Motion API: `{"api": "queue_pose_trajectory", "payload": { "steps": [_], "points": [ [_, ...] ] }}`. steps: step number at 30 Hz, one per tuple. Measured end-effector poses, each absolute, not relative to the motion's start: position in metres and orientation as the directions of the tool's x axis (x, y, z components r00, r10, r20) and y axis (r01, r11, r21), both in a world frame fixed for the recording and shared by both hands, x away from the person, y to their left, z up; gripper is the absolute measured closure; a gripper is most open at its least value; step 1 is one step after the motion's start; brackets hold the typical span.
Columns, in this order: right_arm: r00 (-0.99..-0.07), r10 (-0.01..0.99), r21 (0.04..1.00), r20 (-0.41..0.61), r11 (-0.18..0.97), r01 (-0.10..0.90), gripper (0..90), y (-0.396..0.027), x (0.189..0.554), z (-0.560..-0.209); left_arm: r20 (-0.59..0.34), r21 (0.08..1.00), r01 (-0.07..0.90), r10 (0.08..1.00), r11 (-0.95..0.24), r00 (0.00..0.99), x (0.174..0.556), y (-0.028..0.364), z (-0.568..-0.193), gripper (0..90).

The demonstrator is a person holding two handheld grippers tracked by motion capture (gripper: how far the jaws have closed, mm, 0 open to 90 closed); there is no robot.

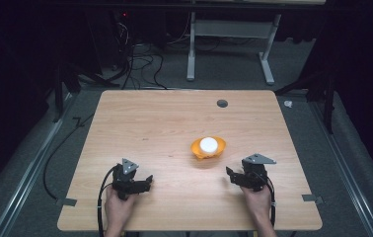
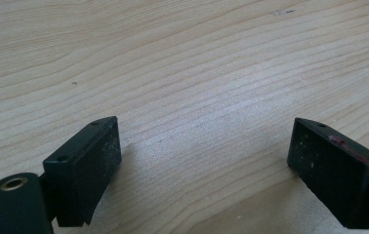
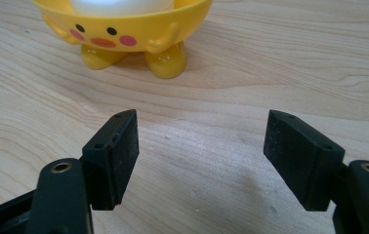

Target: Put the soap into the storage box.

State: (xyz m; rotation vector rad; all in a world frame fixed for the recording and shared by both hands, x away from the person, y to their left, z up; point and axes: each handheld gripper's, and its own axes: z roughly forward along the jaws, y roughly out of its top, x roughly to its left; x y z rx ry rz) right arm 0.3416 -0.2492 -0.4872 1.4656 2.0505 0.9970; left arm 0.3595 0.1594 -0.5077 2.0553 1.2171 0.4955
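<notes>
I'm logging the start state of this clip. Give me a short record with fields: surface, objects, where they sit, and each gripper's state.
surface: wooden table
object: yellow duck-faced cup with a white ball in it
cup position: right of table centre, standing upright on its feet
left gripper: open, empty, near the front edge, over bare wood
right gripper: open, empty, just short of the cup and pointing at it, not touching
other: grey round cap in the table near the far edge
</notes>
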Motion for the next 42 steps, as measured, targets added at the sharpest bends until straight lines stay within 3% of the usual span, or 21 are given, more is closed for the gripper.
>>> {"api": "queue_pose_trajectory", "payload": {
  "steps": [42],
  "points": [
    [-0.371, 0.929, 0.718, -0.015, 0.268, 0.643, 26.5, -0.238, 0.347, -0.503, -0.021, 0.723, 0.611, 0.874, -0.323, 0.486, 0.359, 0.159, -0.508, 12.7]
  ]
}}
